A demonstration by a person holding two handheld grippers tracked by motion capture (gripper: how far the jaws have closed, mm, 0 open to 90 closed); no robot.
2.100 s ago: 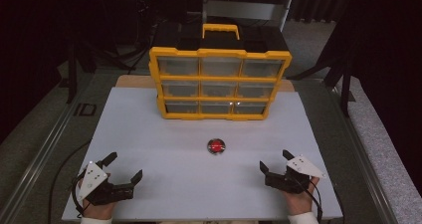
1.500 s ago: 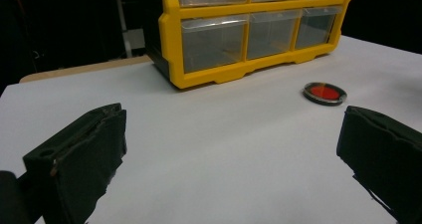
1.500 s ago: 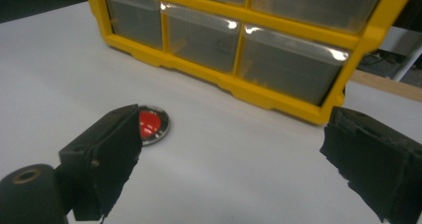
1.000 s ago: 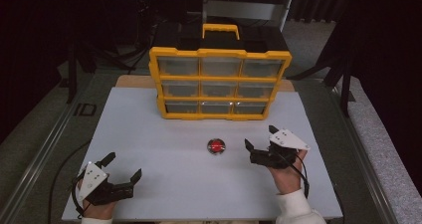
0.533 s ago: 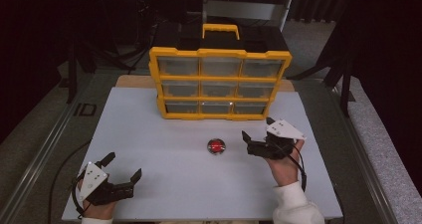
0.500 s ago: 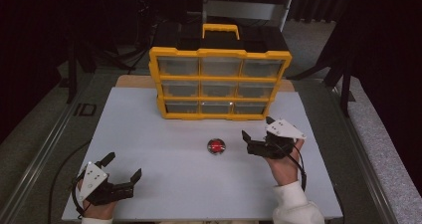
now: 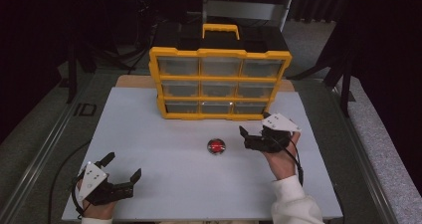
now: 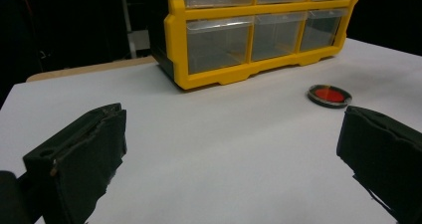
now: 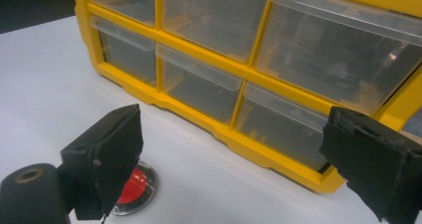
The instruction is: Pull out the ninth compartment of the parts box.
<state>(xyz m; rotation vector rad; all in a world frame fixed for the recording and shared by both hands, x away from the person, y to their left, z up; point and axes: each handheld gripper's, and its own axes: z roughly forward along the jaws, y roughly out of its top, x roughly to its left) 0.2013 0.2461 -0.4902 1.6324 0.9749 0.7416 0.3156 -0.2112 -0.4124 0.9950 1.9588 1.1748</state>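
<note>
- Red disc: small, round, red centre inside a dark metallic rim, apparently a lidded tin.
- Pose: flat on the white table.
- Location: just before the yellow drawer cabinet.

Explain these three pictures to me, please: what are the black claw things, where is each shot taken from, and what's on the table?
There is no robot here: a person holds a two-jaw gripper in each hand. The high view looks down from above the person. It shows the left gripper near the table's front edge and the right gripper beside a small round red disc. The other two pictures come from cameras riding on each gripper, looking out between its black jaws. On the white table stands a yellow drawer cabinet with clear drawers, all closed. Both grippers are open and hold nothing.
</note>
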